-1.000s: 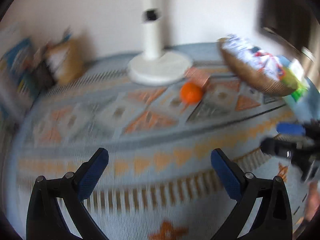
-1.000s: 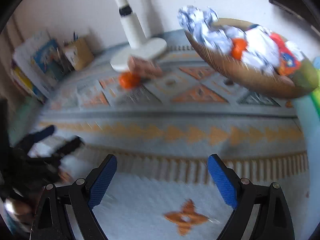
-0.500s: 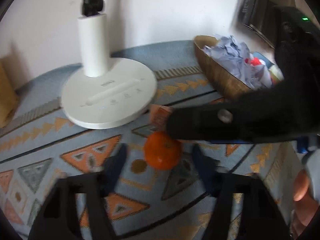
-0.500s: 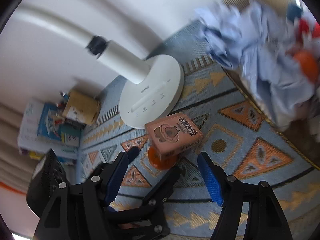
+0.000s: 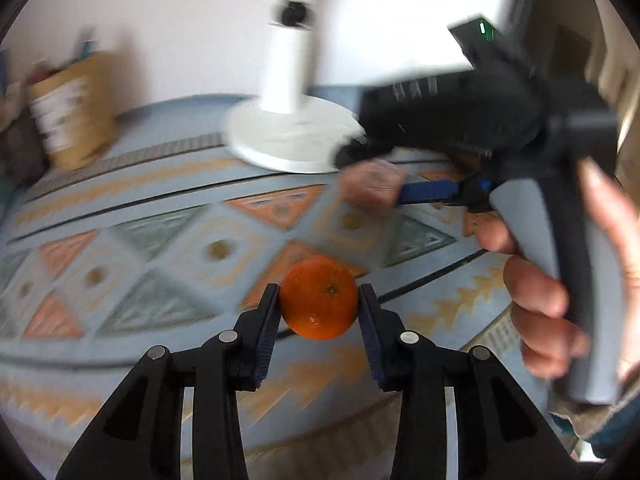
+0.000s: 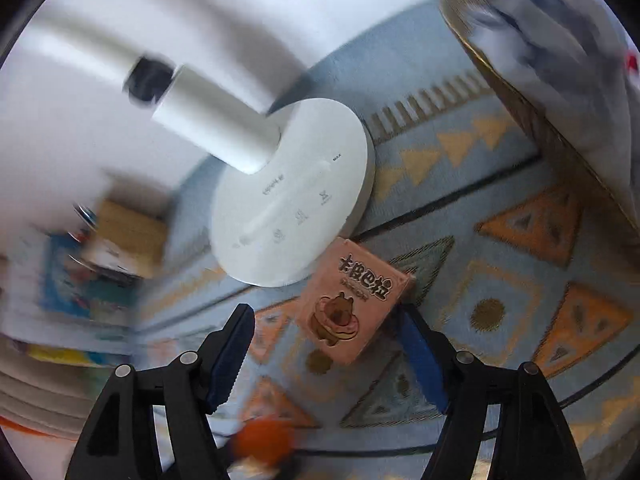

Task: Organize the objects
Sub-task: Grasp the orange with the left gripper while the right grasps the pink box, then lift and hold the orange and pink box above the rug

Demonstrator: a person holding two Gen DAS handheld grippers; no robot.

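My left gripper (image 5: pixel 319 312) is shut on an orange (image 5: pixel 319 298) just above the patterned cloth. The orange also shows blurred at the bottom of the right wrist view (image 6: pixel 264 442). My right gripper (image 6: pixel 326 360) is open, its fingers on either side of a small pink snack box (image 6: pixel 352 302) with a cartoon animal on it; the right pad is close to the box's edge. In the left wrist view the right gripper (image 5: pixel 428 192) reaches in from the right toward the blurred pink box (image 5: pixel 370 186).
A white lamp base (image 6: pixel 292 200) with its post stands just behind the box. A woven basket (image 6: pixel 532 108) of crumpled paper and packets is at the right. A brown box (image 5: pixel 72 116) and books stand at the far left. The patterned cloth (image 5: pixel 160 240) covers the table.
My left gripper has closed on the orange and drawn it back from the box. My right gripper has moved in around the pink box.
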